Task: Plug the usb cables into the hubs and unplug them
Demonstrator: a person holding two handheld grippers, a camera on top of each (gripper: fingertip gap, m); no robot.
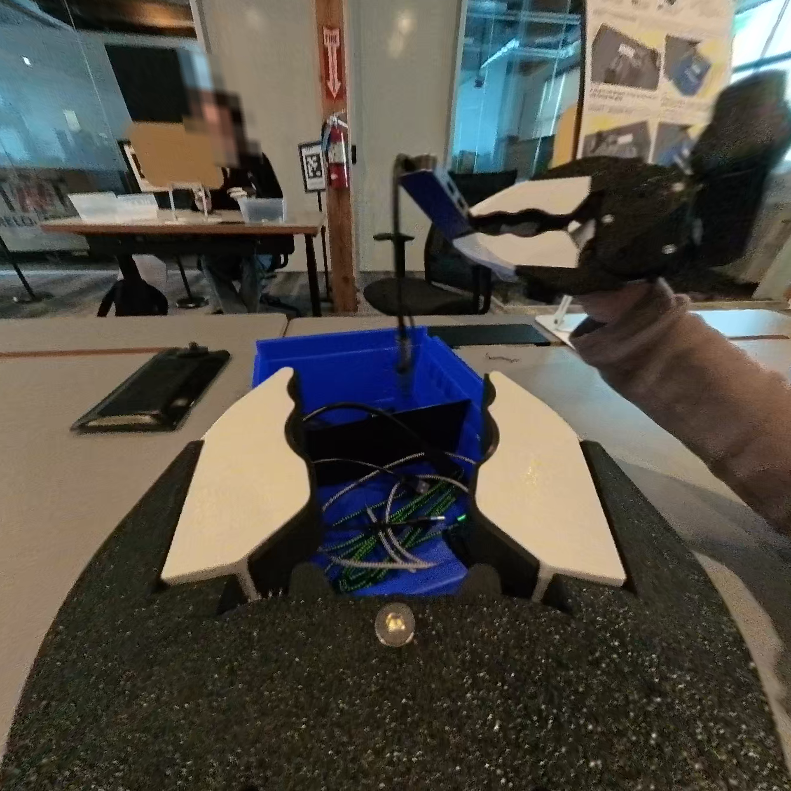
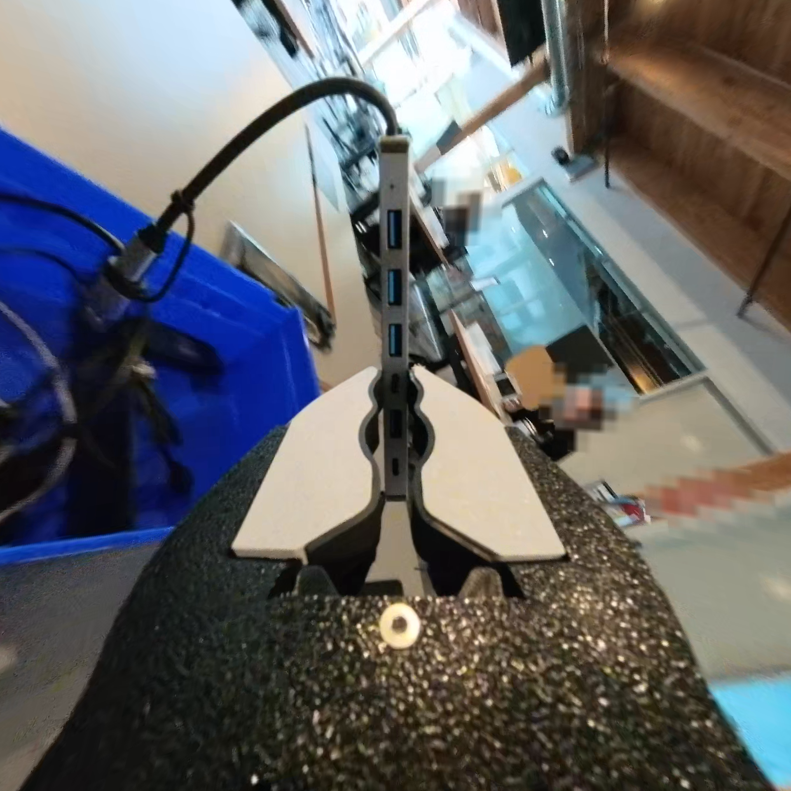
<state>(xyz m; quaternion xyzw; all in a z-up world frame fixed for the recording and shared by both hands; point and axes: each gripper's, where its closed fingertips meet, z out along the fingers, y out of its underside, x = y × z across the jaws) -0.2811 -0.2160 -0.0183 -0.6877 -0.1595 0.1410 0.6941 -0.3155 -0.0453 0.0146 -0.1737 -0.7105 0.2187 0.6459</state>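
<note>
A blue bin [image 1: 342, 368] stands on the table and holds a tangle of green, white and black USB cables [image 1: 385, 526] in front of a black divider [image 1: 385, 432]. My left gripper [image 1: 389, 376] is open and empty, hovering over the bin. My right gripper [image 2: 396, 376] is shut on a slim grey USB hub [image 2: 394, 239] with three blue ports showing. It holds the hub in the air above and behind the bin [image 2: 235, 342]. The hub's black cable [image 2: 257, 128] hangs down to a connector [image 2: 141, 252] over the bin. The left wrist view also shows the right gripper [image 1: 475, 218], the hub [image 1: 436, 201] and the cable [image 1: 400, 278].
A black flat device [image 1: 150, 389] lies on the grey table [image 1: 64, 471] left of the bin. A black pad [image 1: 488, 335] lies behind it. A sleeve [image 1: 685, 406] reaches in from the right. Beyond the table are an office chair [image 1: 449, 274] and a person at a desk [image 1: 192, 227]. My hands' fingertips stand some 20 cm from each other.
</note>
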